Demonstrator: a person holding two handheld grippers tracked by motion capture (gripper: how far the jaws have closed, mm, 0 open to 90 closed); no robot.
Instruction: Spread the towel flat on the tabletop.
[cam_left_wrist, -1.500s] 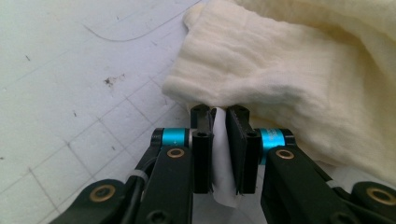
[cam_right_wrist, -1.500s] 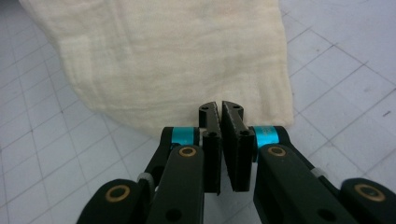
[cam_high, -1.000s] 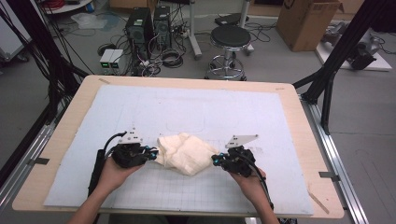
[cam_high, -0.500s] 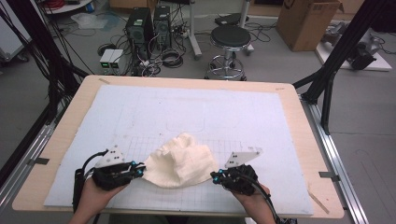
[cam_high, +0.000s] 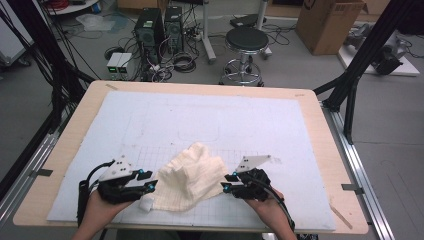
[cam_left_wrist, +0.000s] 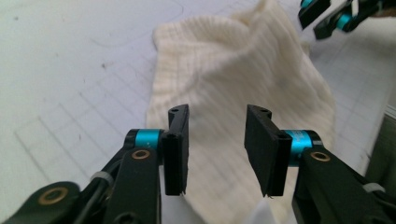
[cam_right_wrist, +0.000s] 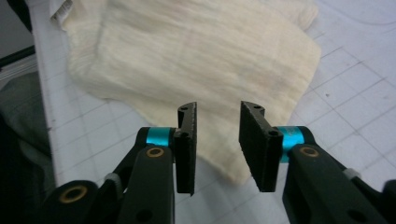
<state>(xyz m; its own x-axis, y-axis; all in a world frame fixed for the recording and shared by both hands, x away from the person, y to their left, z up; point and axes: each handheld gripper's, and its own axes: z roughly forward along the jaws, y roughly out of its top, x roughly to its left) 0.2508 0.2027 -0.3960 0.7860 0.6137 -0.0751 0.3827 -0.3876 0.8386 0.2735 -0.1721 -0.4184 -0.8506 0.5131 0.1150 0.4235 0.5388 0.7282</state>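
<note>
My left tongs (cam_high: 148, 186) and right tongs (cam_high: 226, 183) just spreading, both off the cloth (cam_high: 192, 176) between them.

No lettering to read anywhere; the brown cardboard box (cam_high: 327, 22) on the floor carries a dark round mark (too blurred to make out).

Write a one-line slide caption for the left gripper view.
Left gripper, fingers just opened and apart, nothing gripped, above a rumpled cream cloth on the gridded white mat.

Ribbed matt cream cloth (cam_high: 192, 175)
</note>
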